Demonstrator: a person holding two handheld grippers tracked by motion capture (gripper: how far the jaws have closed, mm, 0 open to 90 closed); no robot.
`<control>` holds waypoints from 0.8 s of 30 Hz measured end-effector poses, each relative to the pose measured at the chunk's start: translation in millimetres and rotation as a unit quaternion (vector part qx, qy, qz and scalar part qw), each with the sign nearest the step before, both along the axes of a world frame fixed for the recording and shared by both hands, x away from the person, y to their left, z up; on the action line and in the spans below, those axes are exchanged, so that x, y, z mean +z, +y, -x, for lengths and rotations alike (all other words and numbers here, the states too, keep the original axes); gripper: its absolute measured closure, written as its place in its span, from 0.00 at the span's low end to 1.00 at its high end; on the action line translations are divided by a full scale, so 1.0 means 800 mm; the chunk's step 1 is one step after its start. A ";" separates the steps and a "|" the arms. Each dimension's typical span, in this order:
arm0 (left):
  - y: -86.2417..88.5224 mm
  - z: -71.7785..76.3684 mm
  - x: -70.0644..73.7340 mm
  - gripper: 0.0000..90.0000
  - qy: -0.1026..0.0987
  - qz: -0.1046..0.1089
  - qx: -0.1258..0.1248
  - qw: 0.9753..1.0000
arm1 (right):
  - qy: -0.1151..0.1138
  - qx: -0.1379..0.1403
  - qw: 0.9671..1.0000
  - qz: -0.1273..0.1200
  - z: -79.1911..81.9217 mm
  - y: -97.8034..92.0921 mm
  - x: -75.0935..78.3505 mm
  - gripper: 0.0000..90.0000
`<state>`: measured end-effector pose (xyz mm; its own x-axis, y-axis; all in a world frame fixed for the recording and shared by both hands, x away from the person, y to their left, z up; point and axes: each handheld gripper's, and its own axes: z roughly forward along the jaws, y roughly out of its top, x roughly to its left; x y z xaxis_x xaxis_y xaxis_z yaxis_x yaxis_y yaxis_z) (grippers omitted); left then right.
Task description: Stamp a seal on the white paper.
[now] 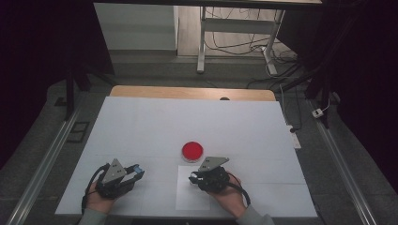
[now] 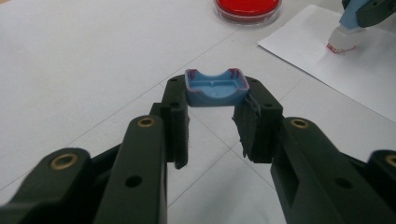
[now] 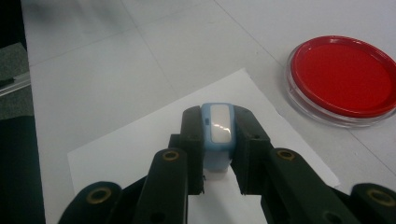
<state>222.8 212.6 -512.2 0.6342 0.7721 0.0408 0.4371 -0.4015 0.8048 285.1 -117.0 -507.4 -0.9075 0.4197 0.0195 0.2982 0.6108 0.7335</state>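
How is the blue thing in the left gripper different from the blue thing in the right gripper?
The blue cap in the left gripper is a shallow, hollow shell held off the table; the blue stamp in the right gripper is a taller block, its red-stained end pressed on the white paper. Both are light blue plastic, clamped between black jaws.

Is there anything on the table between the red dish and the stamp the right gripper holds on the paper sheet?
Nothing: in the right gripper view, only bare paper sheet and white tabletop separate the stamp from the red dish.

Blue stamp (image 3: 217, 135) on paper (image 3: 140, 149), cap (image 2: 216, 87) off.
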 end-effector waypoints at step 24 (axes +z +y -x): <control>-0.002 0.001 0.001 0.73 -0.001 -0.001 -0.001 1.000 | -0.010 0.001 0.999 0.031 0.004 0.006 -0.003 0.85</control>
